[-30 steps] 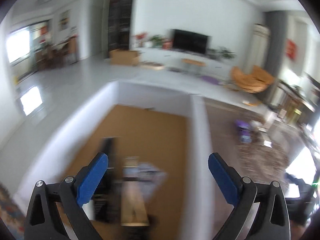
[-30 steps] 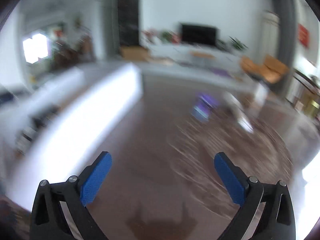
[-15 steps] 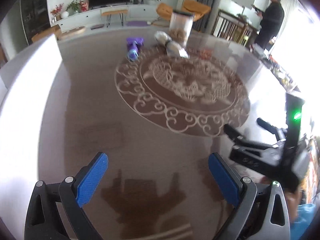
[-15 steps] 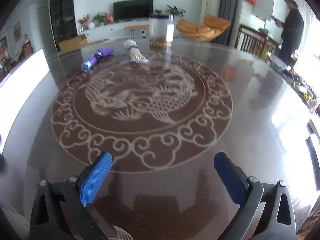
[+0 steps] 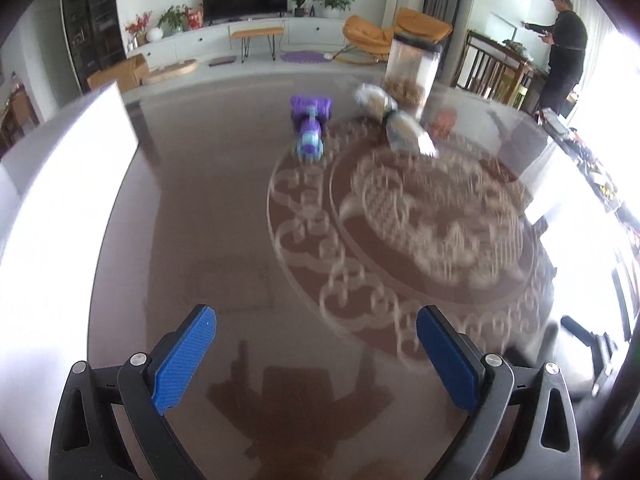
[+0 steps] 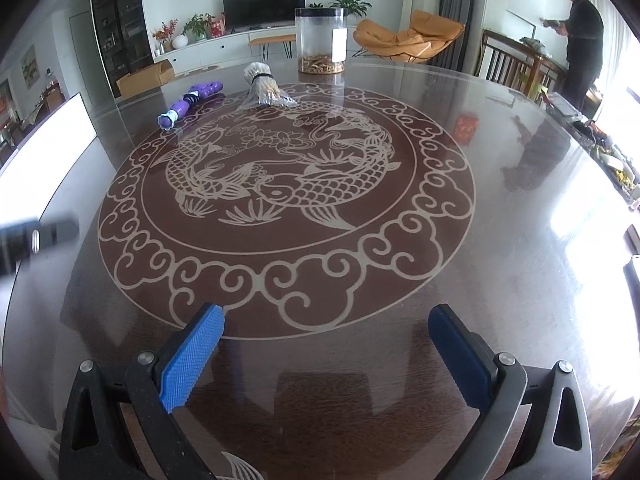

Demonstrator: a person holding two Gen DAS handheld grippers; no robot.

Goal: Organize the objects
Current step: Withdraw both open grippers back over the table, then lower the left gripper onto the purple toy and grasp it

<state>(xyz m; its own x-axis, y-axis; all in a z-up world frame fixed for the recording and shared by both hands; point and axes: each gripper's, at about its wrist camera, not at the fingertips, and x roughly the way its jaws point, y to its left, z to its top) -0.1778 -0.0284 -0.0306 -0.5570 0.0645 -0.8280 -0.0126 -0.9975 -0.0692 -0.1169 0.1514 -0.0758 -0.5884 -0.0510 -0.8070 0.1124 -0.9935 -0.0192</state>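
Round glass-topped table (image 6: pixel 520 216) filling both views, dark brown, with a pale fish medallion (image 6: pixel 280 172) ringed by cloud scrolls at its centre; sharp in the right wrist view, smeared by blur in the left. White box wall (image 5: pixel 68 200) along the table's left edge, bright and overexposed, seen also at far left from the right wrist (image 6: pixel 44 148). Beyond the table, a living room with a television (image 6: pixel 264 0) on a low white cabinet, orange lounge chairs (image 6: pixel 408 38), and a person in dark clothes (image 6: pixel 582 36) standing at far right beside a wooden railing. On the far side of the table, a tall clear canister (image 6: pixel 320 40) with a dark lid, upright, a shallow layer of tan pieces at its bottom. Just in front of it and slightly left, a tied bundle of pale sticks in clear wrap (image 6: pixel 264 86), lying on the medallion's rim. Left of the bundle and apart from it, a purple toy (image 6: pixel 190 104) with a light blue end, lying flat outside the scroll ring. Left gripper (image 5: pixel 316 354) low over the near table, blue pads spread wide with nothing between. Right gripper (image 6: pixel 326 354) likewise spread wide and empty, well short of all three objects.
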